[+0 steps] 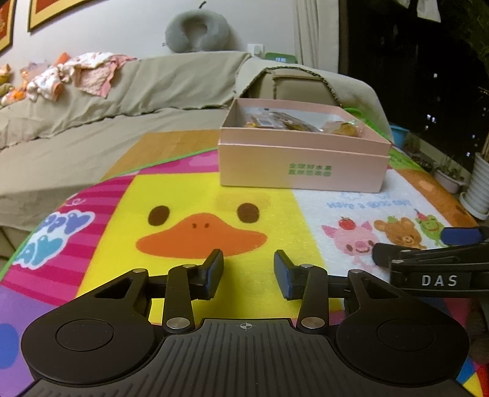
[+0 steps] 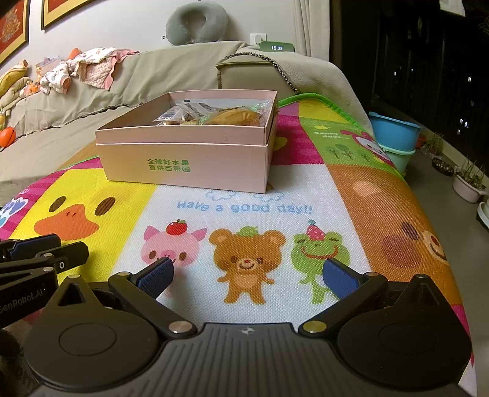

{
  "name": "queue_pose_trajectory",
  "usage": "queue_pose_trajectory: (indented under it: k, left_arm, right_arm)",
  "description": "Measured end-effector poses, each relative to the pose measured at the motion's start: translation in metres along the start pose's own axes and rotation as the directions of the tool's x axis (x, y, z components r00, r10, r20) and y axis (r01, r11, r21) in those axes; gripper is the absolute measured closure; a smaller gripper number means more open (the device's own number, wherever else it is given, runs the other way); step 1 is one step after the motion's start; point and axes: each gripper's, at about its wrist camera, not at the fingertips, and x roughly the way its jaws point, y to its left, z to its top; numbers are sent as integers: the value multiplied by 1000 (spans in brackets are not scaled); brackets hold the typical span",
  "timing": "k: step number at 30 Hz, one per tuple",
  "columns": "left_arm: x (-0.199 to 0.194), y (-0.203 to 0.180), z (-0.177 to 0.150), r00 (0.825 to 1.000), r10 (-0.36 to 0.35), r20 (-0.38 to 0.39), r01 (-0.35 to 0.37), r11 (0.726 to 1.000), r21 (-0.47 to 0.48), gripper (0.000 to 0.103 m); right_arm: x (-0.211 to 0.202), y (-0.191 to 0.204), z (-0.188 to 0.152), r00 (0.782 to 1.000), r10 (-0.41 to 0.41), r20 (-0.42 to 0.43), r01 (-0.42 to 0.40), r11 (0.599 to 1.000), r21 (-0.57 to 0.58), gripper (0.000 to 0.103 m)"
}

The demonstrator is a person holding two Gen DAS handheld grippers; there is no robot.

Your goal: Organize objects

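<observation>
A pink cardboard box point(image 1: 304, 165) point(image 2: 186, 165) with green print stands open on the colourful cartoon mat point(image 1: 189, 195) point(image 2: 244, 195). Inside it lie several wrapped snack packets point(image 1: 275, 120) point(image 2: 214, 116). My left gripper point(image 1: 248, 273) hovers low over the yellow duck panel, well short of the box, open with nothing between its fingers. My right gripper point(image 2: 248, 276) is over the white panel with the bear, open wide and empty. Each gripper shows at the edge of the other's view, the right gripper's fingers point(image 1: 428, 253) at the right and the left gripper's fingers point(image 2: 42, 253) at the left.
A beige covered sofa point(image 1: 122, 100) point(image 2: 91, 91) runs behind the mat, with baby clothes point(image 1: 76, 74) point(image 2: 88, 68) and a grey neck pillow point(image 2: 197, 21) on it. Blue tubs point(image 2: 394, 137) and plant pots point(image 2: 469, 183) stand on the floor at right. A clock point(image 2: 276, 47) sits behind the sofa.
</observation>
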Motion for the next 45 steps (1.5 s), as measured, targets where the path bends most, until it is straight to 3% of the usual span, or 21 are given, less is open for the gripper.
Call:
queue_pose_trajectory:
  k: [10,17,45]
  left_arm:
    - [2,11,1,1000,-15,-2,15,1000,-24,58]
    - [0,0,0,998,-57,-4,57,998,-1,48]
    - [5,-6,2,999,-42,-3,42,999,-7,44]
  right_arm:
    - [0,0,0,1000,0,0,0,1000,0,0]
    - [-1,1,0,1000,-9,-1,9,1000,6,0]
    - [-2,3,-1,1000,-14,0,14,1000,5,0]
